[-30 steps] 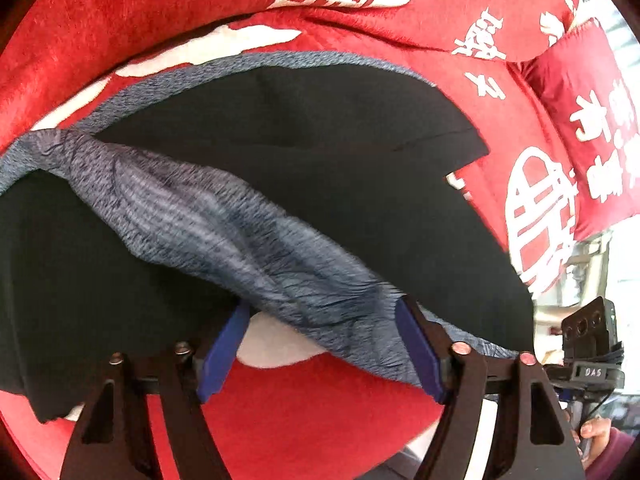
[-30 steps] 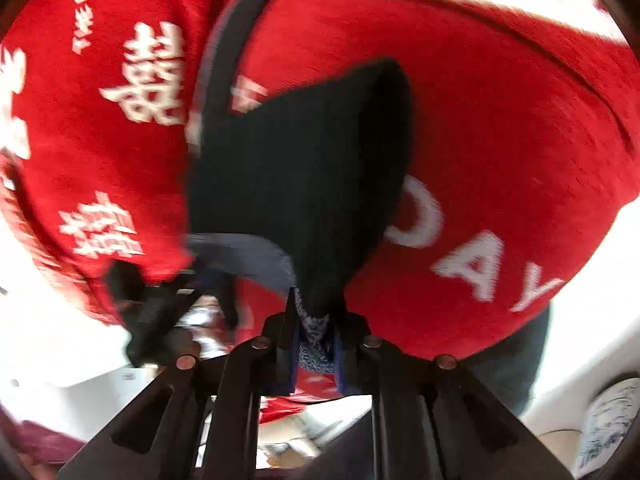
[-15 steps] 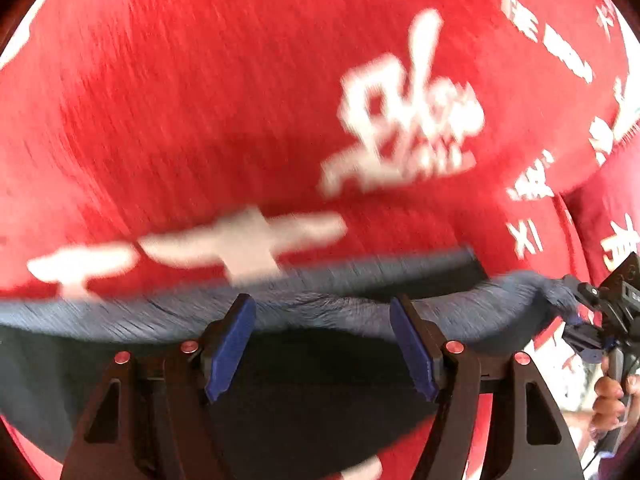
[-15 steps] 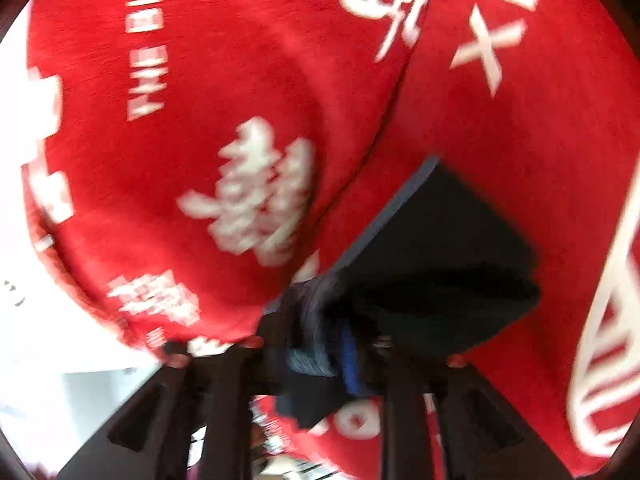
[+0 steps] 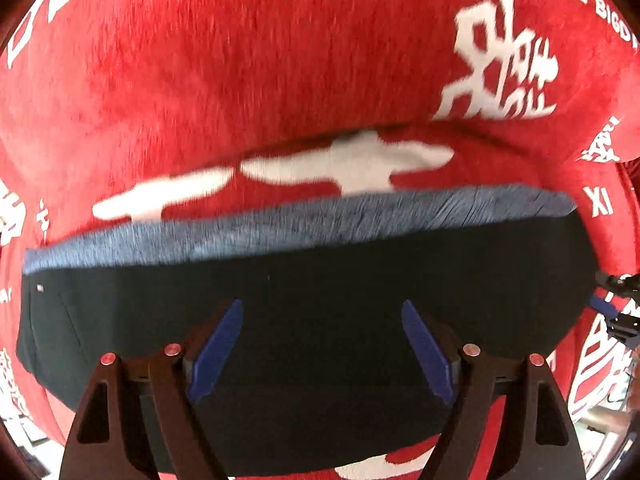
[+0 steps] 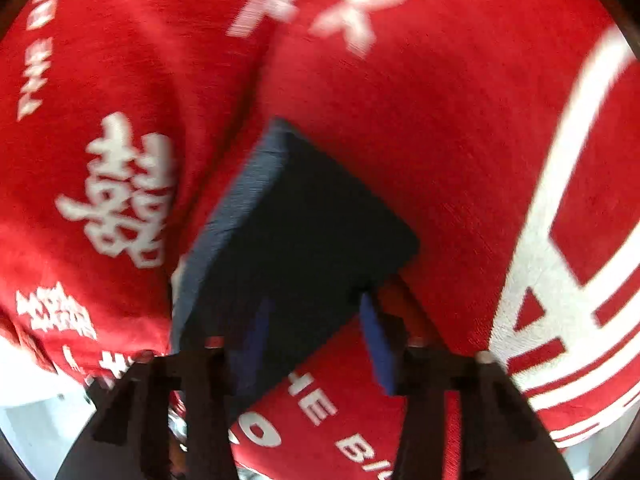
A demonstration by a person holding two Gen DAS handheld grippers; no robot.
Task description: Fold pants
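The black pants [image 5: 320, 280] lie folded flat on the red cover, with the grey-blue waistband [image 5: 304, 220] along the far edge. My left gripper [image 5: 322, 344] is open just above the black cloth, holding nothing. In the right wrist view the folded pants [image 6: 304, 232] lie as a dark block with the waistband [image 6: 236, 208] on its left side. My right gripper [image 6: 316, 340] is open at the near corner of the pants, its blue pads [image 6: 376, 344] apart and empty. The right gripper also shows at the right edge of the left wrist view [image 5: 616, 312].
A red plush cover with white characters and lettering [image 5: 280, 60] spreads over the seat and the backrest behind it [image 6: 460, 100]. A pale floor area shows past the cover's near left edge [image 6: 32, 420].
Both grippers carried the waistband end over and laid it down on the rest of the pants. My right gripper has opened and let go of the cloth. The pants now lie flat.
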